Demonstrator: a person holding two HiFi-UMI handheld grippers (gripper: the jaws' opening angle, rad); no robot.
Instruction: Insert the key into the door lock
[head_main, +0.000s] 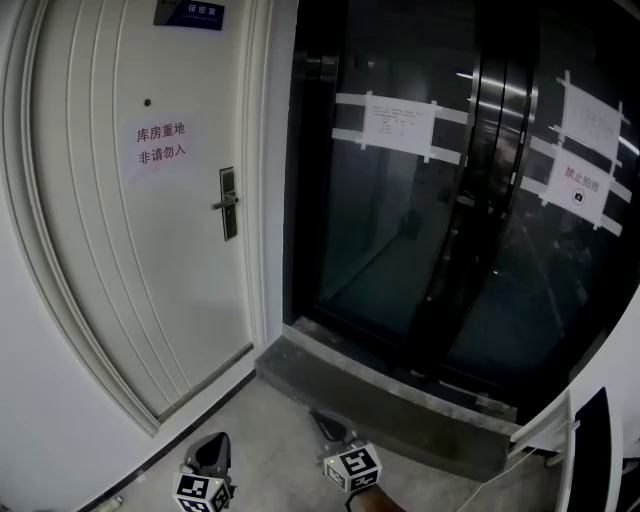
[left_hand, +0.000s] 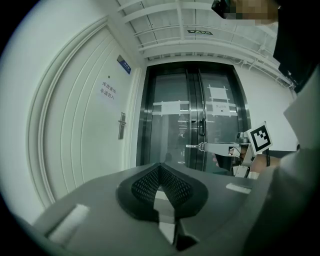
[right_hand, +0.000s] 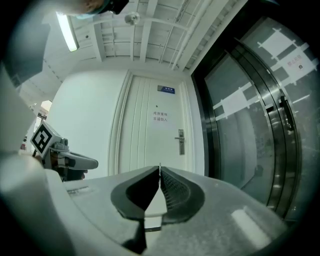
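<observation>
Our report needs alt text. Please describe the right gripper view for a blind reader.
The right gripper, shut on a thin key, points at a white door with a lock. Glass doors stand right, the left gripper left.

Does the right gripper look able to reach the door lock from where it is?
Probably not yet: the right gripper, shut on the key, is well short of the lock. Nothing stands between them, so stepping closer should do.

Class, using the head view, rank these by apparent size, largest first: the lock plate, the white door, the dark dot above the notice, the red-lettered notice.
1. white door
2. red-lettered notice
3. lock plate
4. dark dot
</observation>
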